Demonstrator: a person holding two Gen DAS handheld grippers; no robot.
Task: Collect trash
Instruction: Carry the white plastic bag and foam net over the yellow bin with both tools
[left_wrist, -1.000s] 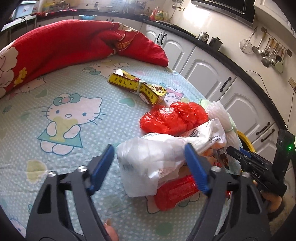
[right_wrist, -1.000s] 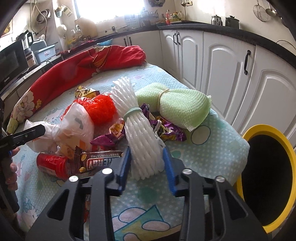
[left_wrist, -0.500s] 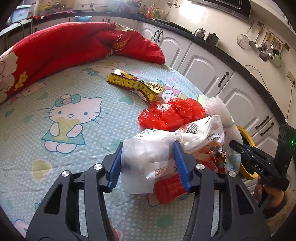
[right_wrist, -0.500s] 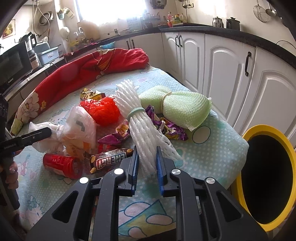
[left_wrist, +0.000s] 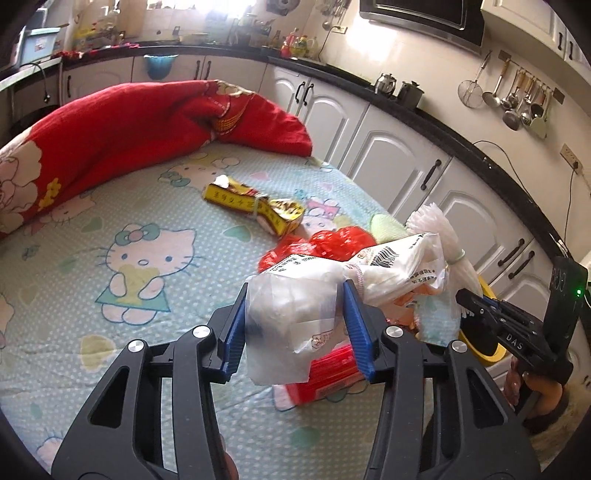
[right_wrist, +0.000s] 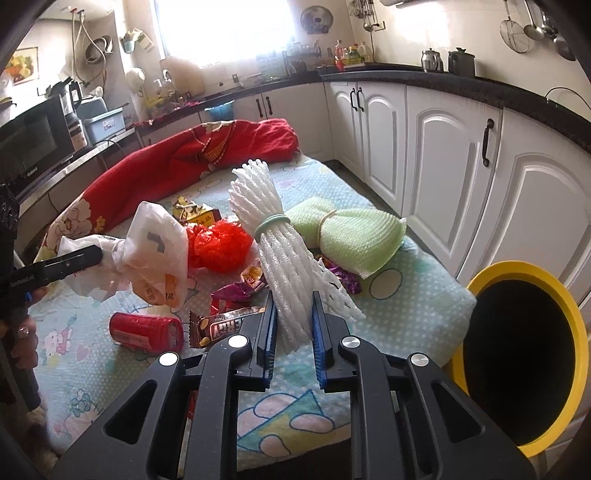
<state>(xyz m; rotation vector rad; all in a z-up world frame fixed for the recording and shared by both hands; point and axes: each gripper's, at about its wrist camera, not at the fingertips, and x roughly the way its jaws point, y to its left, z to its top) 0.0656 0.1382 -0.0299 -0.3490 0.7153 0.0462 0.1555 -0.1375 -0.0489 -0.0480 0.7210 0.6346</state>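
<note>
Between left gripper (left_wrist: 297, 325) pads, closing, white bag (left_wrist: 295, 314)

A: Where is there free room?

B: The sheet (left_wrist: 122, 199) lies open left of the yellow packet (left_wrist: 255, 208), up to the red quilt (left_wrist: 122, 133) along the far edge.

A: And towards the yellow bin (right_wrist: 576, 354)?

B: The near corner is bare; behind it the green foam net (right_wrist: 358, 232), purple wrappers (right_wrist: 343, 278) and red bag (right_wrist: 219, 245) crowd the sheet.
</note>
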